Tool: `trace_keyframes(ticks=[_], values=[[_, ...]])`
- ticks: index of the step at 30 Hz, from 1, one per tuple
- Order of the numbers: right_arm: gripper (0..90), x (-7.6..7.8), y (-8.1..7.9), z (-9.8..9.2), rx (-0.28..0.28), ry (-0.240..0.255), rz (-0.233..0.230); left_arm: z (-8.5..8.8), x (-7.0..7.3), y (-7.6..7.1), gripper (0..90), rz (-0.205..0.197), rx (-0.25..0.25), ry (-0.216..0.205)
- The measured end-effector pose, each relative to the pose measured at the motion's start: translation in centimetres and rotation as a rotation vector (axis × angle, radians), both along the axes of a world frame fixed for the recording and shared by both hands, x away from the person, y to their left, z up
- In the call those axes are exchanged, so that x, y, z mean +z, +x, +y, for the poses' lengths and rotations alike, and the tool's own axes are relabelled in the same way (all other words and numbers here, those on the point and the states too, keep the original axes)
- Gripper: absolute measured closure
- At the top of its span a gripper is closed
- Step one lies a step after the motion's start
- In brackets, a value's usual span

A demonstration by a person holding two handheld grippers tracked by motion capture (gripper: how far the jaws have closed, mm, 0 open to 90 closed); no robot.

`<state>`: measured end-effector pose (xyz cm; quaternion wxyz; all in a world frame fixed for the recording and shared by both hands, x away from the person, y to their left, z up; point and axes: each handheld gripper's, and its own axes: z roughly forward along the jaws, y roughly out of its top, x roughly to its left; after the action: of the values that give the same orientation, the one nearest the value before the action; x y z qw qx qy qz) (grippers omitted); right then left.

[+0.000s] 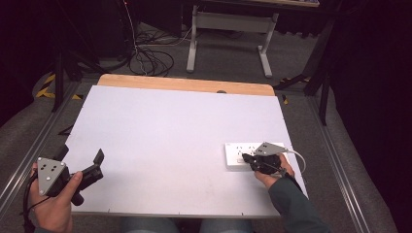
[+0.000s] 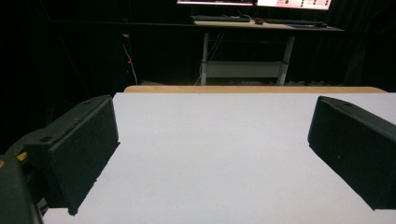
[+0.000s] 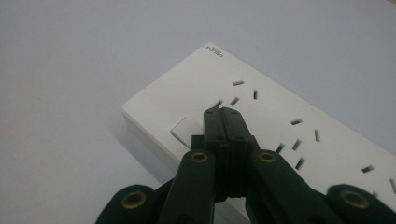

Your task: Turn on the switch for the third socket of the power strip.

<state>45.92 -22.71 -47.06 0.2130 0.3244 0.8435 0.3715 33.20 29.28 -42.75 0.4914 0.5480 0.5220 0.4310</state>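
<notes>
The right gripper point(image 3: 223, 114), jaws clenched together, presses at the power strip's point(image 1: 238, 151) switch point(image 3: 184, 130) near the table's point(image 1: 165, 126) right edge; an off-centre push could skid the strip.

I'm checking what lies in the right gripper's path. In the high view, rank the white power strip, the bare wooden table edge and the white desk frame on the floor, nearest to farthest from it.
1. White power strip: under the shut right gripper.
2. Bare wooden table edge: along the far side.
3. White desk frame: on the floor beyond the table.
</notes>
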Motion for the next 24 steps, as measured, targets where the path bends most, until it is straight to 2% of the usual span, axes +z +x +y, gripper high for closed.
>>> trace_keyframes(ticks=[4,17,24], values=[[90.0,-0.04,0.02,0.02,-0.005,0.008,0.0,0.04,0.02,-0.02,2.3,-0.001,0.001,-0.003],[90.0,-0.09,-0.05,0.21,-0.006,-0.009,-0.028,0.04,0.06,-0.09,2.3,-0.001,0.002,-0.002],[90.0,0.34,-0.1,-0.15,-0.003,0.038,-0.059,0.05,0.06,-0.05,2.4,-0.002,0.002,-0.002]])
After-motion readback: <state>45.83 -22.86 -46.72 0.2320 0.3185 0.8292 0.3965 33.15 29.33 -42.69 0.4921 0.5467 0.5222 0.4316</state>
